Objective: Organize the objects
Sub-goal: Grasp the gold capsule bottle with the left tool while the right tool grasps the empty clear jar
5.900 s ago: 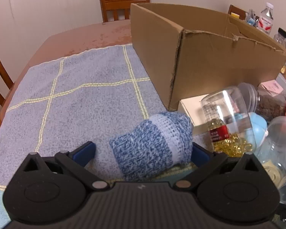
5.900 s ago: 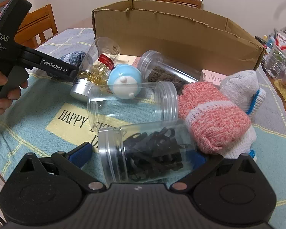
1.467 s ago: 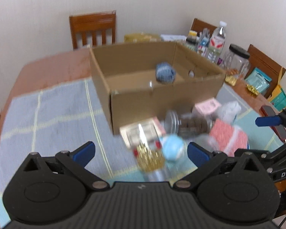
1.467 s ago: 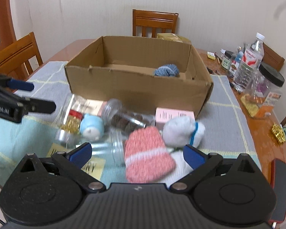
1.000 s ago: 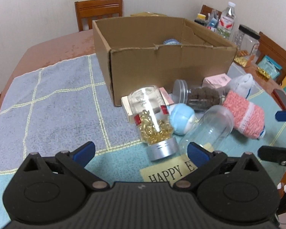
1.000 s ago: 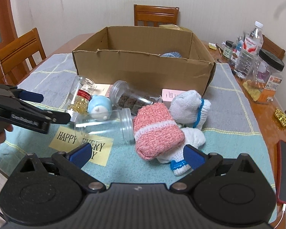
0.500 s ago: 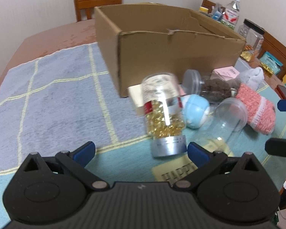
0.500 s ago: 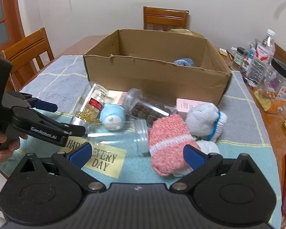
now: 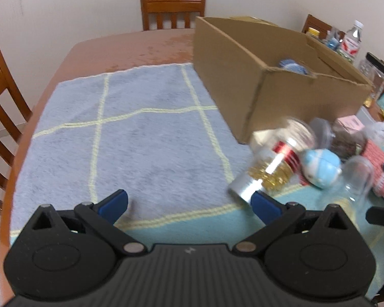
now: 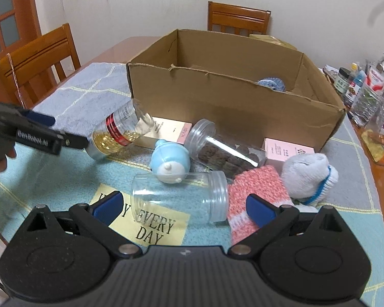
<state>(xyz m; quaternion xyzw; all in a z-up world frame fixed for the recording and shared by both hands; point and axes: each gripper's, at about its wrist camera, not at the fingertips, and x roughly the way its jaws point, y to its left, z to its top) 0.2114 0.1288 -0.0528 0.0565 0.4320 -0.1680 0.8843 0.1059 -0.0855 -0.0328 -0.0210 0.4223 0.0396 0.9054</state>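
Observation:
My left gripper (image 9: 189, 203) is open over the blue towel, nothing between its fingers. A capsule bottle (image 9: 274, 168) with gold pills and a red label lies tilted just beyond its right finger, silver cap (image 9: 243, 189) nearest. In the right wrist view the left gripper (image 10: 69, 131) points at that bottle (image 10: 120, 133) from the left. My right gripper (image 10: 183, 207) is open, low over an empty clear jar (image 10: 179, 197) lying on its side just ahead of its fingers. The cardboard box (image 10: 233, 102) stands behind, with a blue sock (image 10: 272, 83) inside.
Before the box lie a blue round toy (image 10: 170, 163), a jar of brown pieces (image 10: 225, 151), a pink sock (image 10: 256, 192), a white sock (image 10: 307, 176) and two pink cartons (image 10: 286, 151). Bottles and jars (image 10: 368, 87) crowd the right table edge. Wooden chairs (image 10: 38, 58) surround the table.
The left gripper has swung left, so the capsule bottle now sits off its right finger instead of ahead of it. The right gripper has come lower and closer to the clear jar.

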